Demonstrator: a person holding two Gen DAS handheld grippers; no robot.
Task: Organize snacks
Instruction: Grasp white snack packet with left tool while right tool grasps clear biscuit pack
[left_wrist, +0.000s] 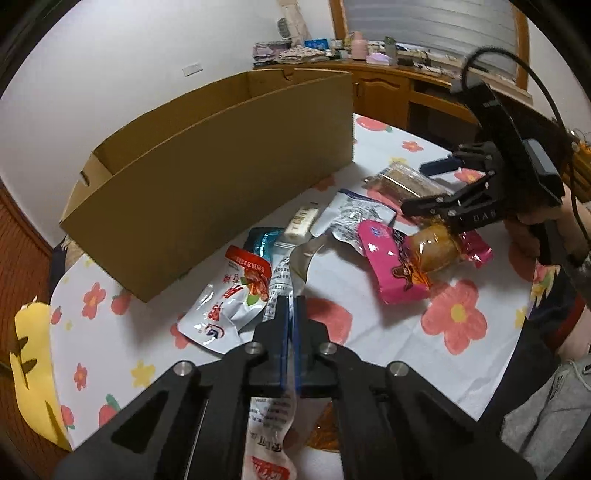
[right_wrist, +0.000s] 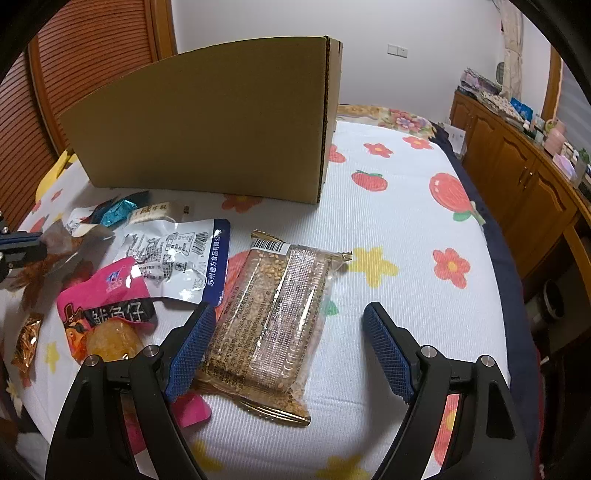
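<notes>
A clear snack packet (left_wrist: 286, 291) is clamped by the left gripper (left_wrist: 291, 306) at lower centre, while the right gripper (right_wrist: 288, 332) is held agape over the sesame bar pack (right_wrist: 266, 325).

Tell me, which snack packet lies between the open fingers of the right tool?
The clear sesame bar packet with gold ends. It lies between the right tool pads, untouched; the pink packet and the white-and-blue pouch lie off to the side.

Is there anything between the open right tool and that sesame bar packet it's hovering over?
Nothing visible. The right tool stands open with the sesame bar packet lying flat on the flowered cloth between its fingers. The pink snack packet lies just outside the left finger, so it could get nudged.
</notes>
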